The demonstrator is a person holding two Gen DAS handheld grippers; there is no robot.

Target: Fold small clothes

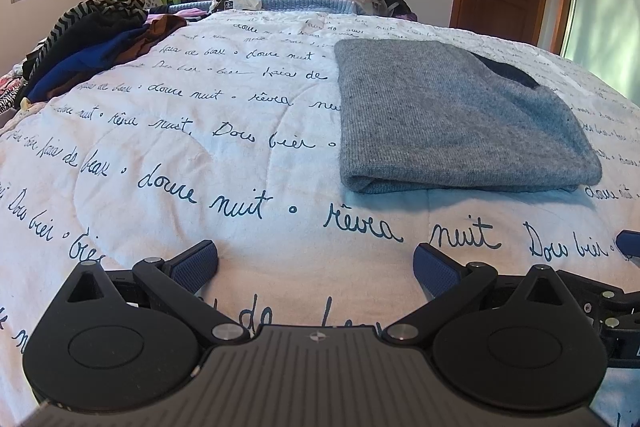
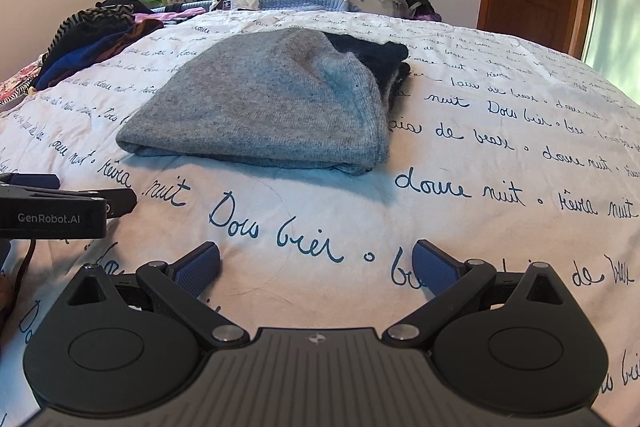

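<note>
**Folded grey garment at rest, both grippers clear: where the fold could come undone**

The grey knit garment [image 1: 452, 119] is seen lying folded on the bed, right of centre in the left wrist view and centre-left in the right wrist view. A dark blue-black part [image 2: 372, 55] shows at its far right corner; whether it is a lining, a collar or a second garment cannot be told. The near edge is rounded and looks loosely stacked.

The left gripper [image 1: 316, 267] is held with its jaws spread and nothing between them, near the bottom of its frame and apart from the garment. The right gripper [image 2: 316, 267] is likewise spread and empty.

Several risks are judged. If only the top layer is pinched at the rounded edge, the fold could be pulled open. If the knit is dragged across the quilt [image 1: 200, 163], the soft cover could be bunched and the layers skewed. The two grippers lie close together, so a collision is possible. The unfolded pile [image 1: 92, 39] at the upper left could be snagged or toppled when the next piece is fetched.
</note>
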